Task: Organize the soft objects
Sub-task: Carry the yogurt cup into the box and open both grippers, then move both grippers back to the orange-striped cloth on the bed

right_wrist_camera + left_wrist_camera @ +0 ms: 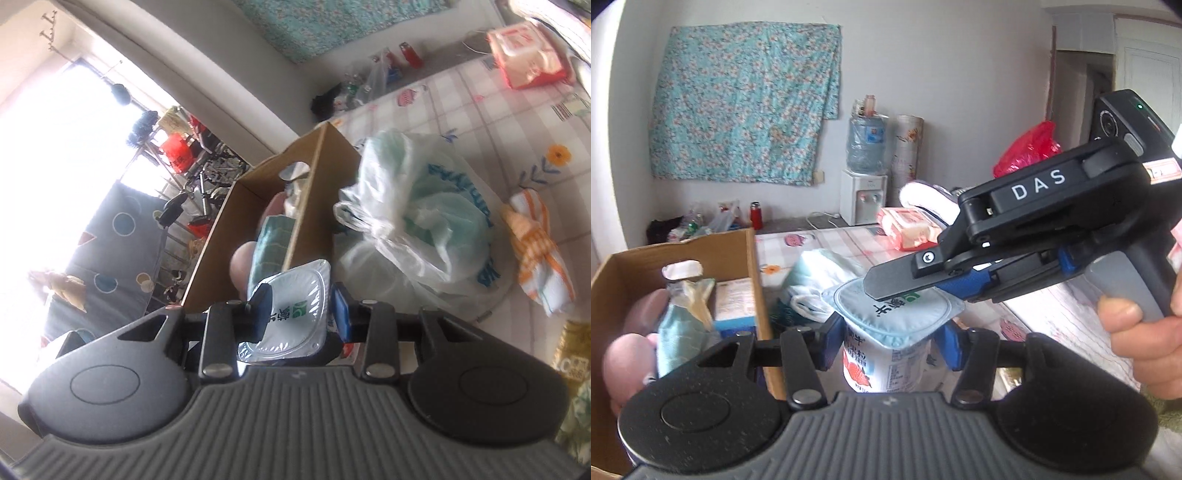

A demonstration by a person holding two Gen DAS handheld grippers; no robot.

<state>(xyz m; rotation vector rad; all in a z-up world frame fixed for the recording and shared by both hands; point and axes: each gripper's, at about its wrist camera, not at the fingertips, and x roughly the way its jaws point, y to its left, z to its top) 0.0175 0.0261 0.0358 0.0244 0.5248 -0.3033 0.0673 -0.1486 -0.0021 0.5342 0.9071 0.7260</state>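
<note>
A strawberry yogurt cup (882, 365) with a pale blue foil lid (291, 332) is held in the air, above the checked tablecloth. In the left wrist view my left gripper (890, 343) is shut on it, with a blue pad against each side of the cup body. My right gripper (912, 291) comes in from the right, held by a person's hand (1145, 332). Its upper finger lies over the lid and its padded finger sits at the lid's right edge. In the right wrist view the right gripper (301, 310) has the lid's rim between its pads.
An open cardboard box (750, 258) at the left holds a pink soft item, a teal cloth and a small carton. A plastic bag (417, 221) of teal fabric lies beside it. An orange-and-white towel (535, 251) and a tissue pack (528, 55) lie on the table.
</note>
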